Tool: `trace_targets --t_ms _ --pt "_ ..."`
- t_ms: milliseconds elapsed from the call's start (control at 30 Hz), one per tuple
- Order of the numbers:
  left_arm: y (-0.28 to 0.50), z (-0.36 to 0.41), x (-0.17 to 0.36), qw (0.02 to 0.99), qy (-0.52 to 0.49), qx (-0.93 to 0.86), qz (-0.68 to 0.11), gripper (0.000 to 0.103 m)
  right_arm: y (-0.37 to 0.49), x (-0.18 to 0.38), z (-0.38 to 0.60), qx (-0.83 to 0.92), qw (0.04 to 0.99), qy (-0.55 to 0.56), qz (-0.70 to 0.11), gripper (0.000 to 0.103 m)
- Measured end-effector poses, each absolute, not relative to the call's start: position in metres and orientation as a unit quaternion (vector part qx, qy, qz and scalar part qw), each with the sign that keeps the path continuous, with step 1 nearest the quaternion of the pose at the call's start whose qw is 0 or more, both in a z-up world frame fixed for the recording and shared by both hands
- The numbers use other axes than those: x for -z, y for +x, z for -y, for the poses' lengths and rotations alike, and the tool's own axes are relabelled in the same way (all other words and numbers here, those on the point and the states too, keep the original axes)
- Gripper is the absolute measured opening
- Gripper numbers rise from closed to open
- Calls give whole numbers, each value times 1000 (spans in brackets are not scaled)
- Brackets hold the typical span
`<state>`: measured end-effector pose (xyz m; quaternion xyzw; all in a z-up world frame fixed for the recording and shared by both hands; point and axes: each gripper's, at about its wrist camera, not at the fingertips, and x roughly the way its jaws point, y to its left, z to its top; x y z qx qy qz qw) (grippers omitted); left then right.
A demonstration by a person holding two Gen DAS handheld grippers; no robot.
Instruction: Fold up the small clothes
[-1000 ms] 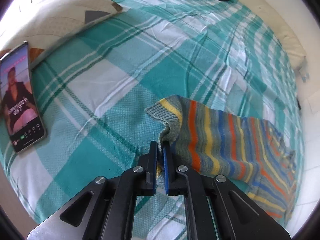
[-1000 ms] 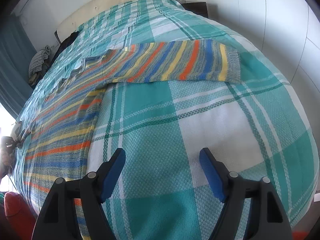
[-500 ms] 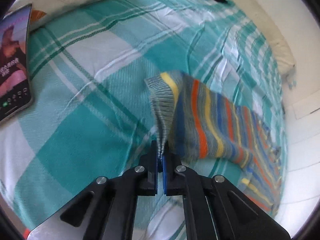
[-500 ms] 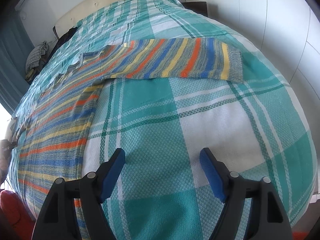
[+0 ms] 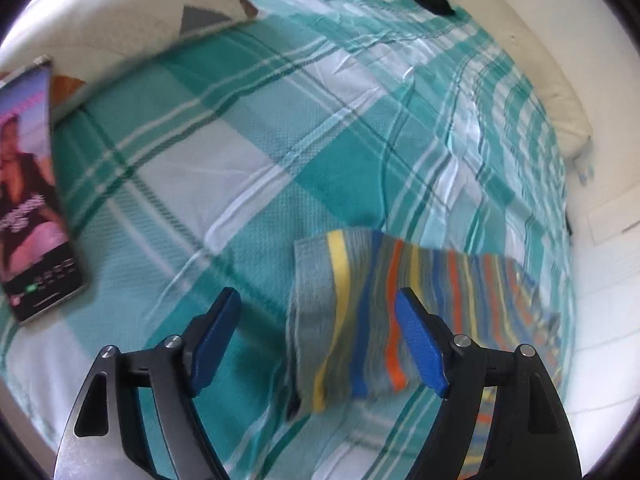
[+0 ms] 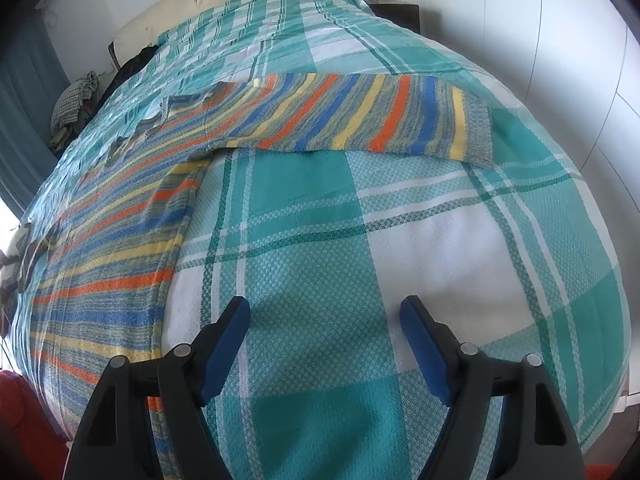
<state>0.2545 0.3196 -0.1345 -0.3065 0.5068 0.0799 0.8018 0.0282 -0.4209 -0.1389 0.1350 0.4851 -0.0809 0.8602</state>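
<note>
A striped knit sweater in grey, blue, yellow and orange lies on a bed with a teal and white checked cover. In the left wrist view one sleeve shows blurred, its cuff folded back between the fingers. My left gripper is open above it and holds nothing. In the right wrist view the sweater body lies at the left and the other sleeve stretches flat to the right. My right gripper is open and empty above bare cover, well short of that sleeve.
A phone with a lit screen lies on the cover at the left, beside a white patterned pillow. A cream headboard and dark clothes are at the far end. White wall panels stand at the right.
My left gripper lifted the sleeve cuff while shut on it, then opened and let it go. The sleeve now falls loose between the fingers. The right gripper has barely moved.
</note>
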Motion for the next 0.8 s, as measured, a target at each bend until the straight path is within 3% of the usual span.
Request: trace_targets --t_ms 33,67,100,200,300,400,467,533,567,800 --pt "264 -321 143 794 -316 -84 -512 70 29 139 420 83 860 130 -487 78" --pt "269 -320 146 794 -316 -91 -512 54 29 140 418 84 860 126 -487 79" --pt "273 -318 148 795 -316 -95 -510 3 30 140 416 85 860 120 -488 79" --pt "264 -318 134 822 -296 -136 -467 1 32 142 412 88 860 106 -492 81" --pt "263 -320 145 819 -277 -149 -481 2 32 143 413 86 860 105 -493 82" --pt "264 -313 147 822 -255 -152 -486 11 33 144 413 84 859 104 -494 84" --pt "262 -312 143 820 -256 -150 -489 24 33 144 413 83 860 102 -494 84" --pt "255 -309 132 824 -245 -161 -485 58 33 144 413 83 859 105 -493 84" --pt "248 -308 125 831 -236 -163 -476 63 33 144 414 82 859 105 -494 84" --pt "233 -253 95 872 -152 -81 -458 78 35 146 408 82 860 93 -495 91"
